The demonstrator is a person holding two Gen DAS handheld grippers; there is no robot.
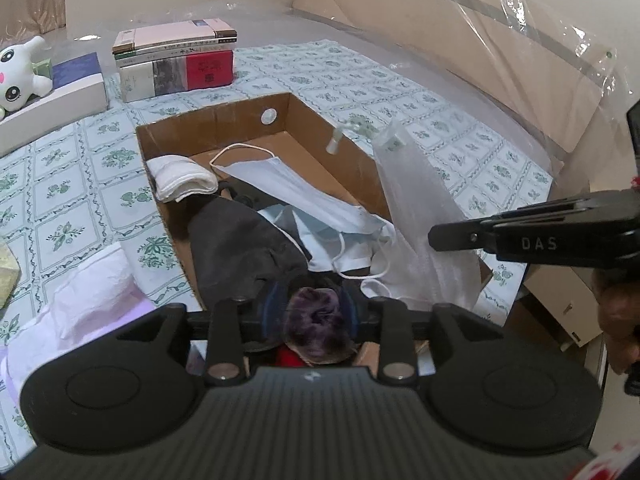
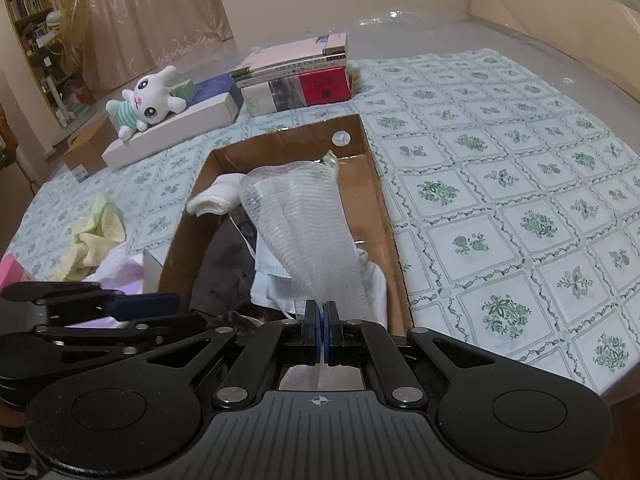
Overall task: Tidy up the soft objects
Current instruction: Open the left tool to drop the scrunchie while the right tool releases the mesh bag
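One cardboard box point(image 2: 384, 200) w/ masks, towel; right hand-held gripper point(image 2: 320, 316) clamped on mesh bag point(image 2: 304, 224).

floral tablecloth point(image 2: 500, 184) bears cardboard box point(image 2: 384, 208), books point(image 2: 296, 76).

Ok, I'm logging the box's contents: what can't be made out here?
Left wrist view: the left gripper body hides the purple bundle lower part; grip unclear.
Right wrist view: mesh sleeve in the right gripper covers the masks in the box.
Both views: books spine text too small.
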